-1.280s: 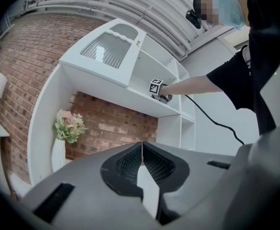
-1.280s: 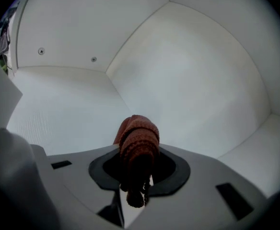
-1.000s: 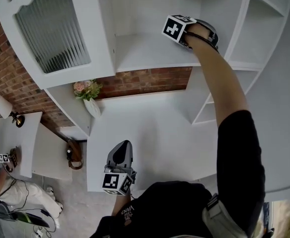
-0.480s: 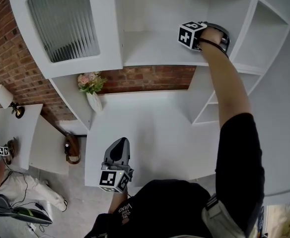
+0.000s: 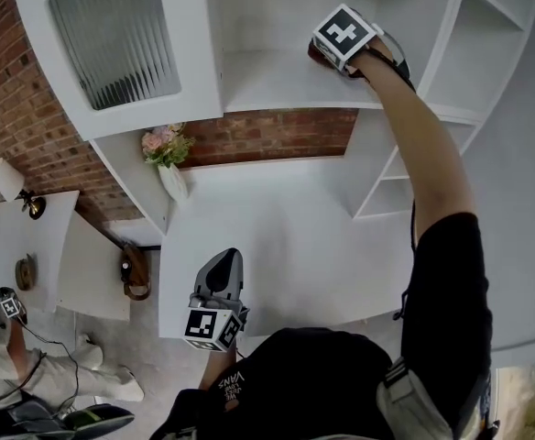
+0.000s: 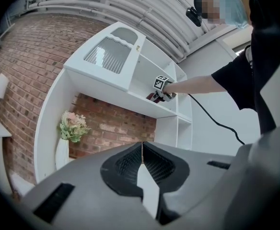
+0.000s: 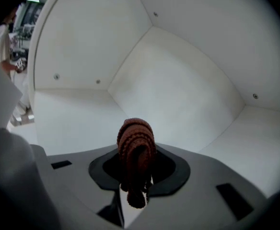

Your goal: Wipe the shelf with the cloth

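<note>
A rust-brown knitted cloth (image 7: 136,140) is pinched in my right gripper (image 7: 136,171), which is shut on it. In the head view that gripper (image 5: 330,49) reaches into the upper white shelf (image 5: 267,82), and the cloth (image 5: 316,55) peeks out under its marker cube, against the shelf board. The right gripper view shows the shelf's back corner (image 7: 152,30) straight ahead. My left gripper (image 5: 226,271) hangs low over the white desktop, shut and holding nothing. From the left gripper view (image 6: 141,153), the right gripper (image 6: 162,85) and the cloth (image 6: 152,97) show far off on the shelf.
A white cabinet door with ribbed glass (image 5: 112,35) stands open left of the shelf. A vase of flowers (image 5: 166,149) sits in the niche before the brick wall (image 5: 267,140). Narrow side shelves (image 5: 487,53) lie to the right. The white desktop (image 5: 286,246) spreads below.
The right gripper with the cloth has slid left and deeper along the shelf, and its marker cube has turned upward. The left gripper has stayed where it was.
</note>
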A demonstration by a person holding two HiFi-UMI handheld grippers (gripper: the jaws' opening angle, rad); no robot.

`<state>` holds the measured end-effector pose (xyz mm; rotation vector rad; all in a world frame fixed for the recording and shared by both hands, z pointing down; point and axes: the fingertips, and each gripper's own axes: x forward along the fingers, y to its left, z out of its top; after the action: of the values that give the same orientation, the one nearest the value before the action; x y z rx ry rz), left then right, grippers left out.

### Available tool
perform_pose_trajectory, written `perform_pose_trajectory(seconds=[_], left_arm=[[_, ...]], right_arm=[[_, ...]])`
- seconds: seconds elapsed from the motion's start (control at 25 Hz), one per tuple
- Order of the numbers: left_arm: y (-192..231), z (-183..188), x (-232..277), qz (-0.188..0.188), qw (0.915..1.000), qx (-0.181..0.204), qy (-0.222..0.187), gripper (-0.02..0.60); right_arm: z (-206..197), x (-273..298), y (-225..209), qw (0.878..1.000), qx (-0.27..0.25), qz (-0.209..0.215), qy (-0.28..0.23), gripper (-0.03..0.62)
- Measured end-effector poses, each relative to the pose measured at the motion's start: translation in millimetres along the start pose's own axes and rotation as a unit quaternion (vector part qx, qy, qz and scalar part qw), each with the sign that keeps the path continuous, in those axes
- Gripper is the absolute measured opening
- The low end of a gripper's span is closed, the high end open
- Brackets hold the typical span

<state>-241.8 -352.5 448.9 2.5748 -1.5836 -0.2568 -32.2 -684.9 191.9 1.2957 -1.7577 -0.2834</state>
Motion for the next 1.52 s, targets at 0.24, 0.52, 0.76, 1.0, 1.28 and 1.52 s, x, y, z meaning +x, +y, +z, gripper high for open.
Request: perform_pose_trajectory(seconds=[0.24,0.52,0.76,1.0,1.28,1.52], left_arm=[[-2,1,-11,0.003,1.0000,-0.001,0.000,0.015],[10,2,-35,0.034,0.9994,-0.007,-0.005,0.015],[15,0,-46,0.045,0.9989,-0.009,-0.008,0.015],[9,-2,-42,0.038,0.9992,-0.010,-0.005,0.015],[0,-8,-28,0.016,0.9998,-0.014,0.003,0.015],[-16,-13,-8,-0.018,0.9996,-0.017,0.010,0.015]], right_arm=[[65,-20,80,0.983,0.058,0.143,-0.099,0.097],[105,-34,140,0.969,0.051,0.207,-0.123,0.097],[108,-31,162,0.969,0.032,0.214,-0.116,0.097],[89,-20,144,0.980,0.004,0.171,-0.097,0.097],[38,-10,91,0.992,0.014,0.119,-0.051,0.097],[-19,-12,39,0.998,0.017,0.063,0.002,0.097]])
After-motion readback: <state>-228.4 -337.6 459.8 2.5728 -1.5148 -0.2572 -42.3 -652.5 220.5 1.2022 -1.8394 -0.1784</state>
